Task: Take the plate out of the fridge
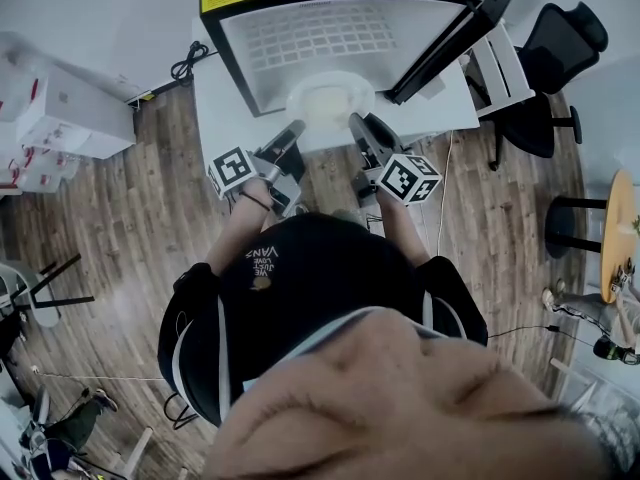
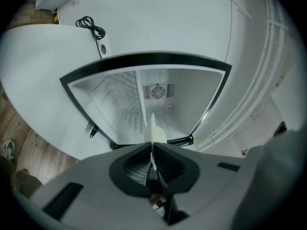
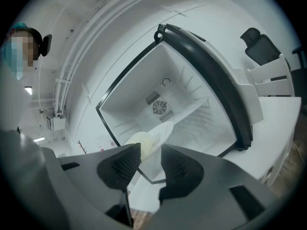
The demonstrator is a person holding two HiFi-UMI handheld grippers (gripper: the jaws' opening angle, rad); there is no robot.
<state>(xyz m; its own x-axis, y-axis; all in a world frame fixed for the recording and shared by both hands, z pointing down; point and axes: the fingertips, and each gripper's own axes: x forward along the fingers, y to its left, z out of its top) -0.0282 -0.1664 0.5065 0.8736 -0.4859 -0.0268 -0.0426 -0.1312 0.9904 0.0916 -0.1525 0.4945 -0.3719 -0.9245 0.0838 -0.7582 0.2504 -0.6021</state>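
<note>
A pale round plate (image 1: pixel 330 103) hangs level just in front of the open black fridge (image 1: pixel 230 58), between my two grippers. My left gripper (image 1: pixel 298 128) is shut on the plate's left rim. In the left gripper view the plate (image 2: pixel 154 131) shows edge-on, pinched between the jaws of that gripper (image 2: pixel 152 150). My right gripper (image 1: pixel 358 126) is at the plate's right rim. In the right gripper view the plate (image 3: pixel 151 138) runs slantwise between the wide-set jaws of that gripper (image 3: pixel 149 152), against the left pad. The fridge's white inside (image 3: pixel 192 114) looks bare.
The fridge stands on a white table (image 1: pixel 215 108) with its door (image 1: pixel 455 38) swung out to the right. A black cable (image 1: pixel 188 66) lies at the table's back left. A black office chair (image 1: pixel 560 48), a round wooden table (image 1: pixel 620 228) and white boxes (image 1: pixel 60 118) stand around.
</note>
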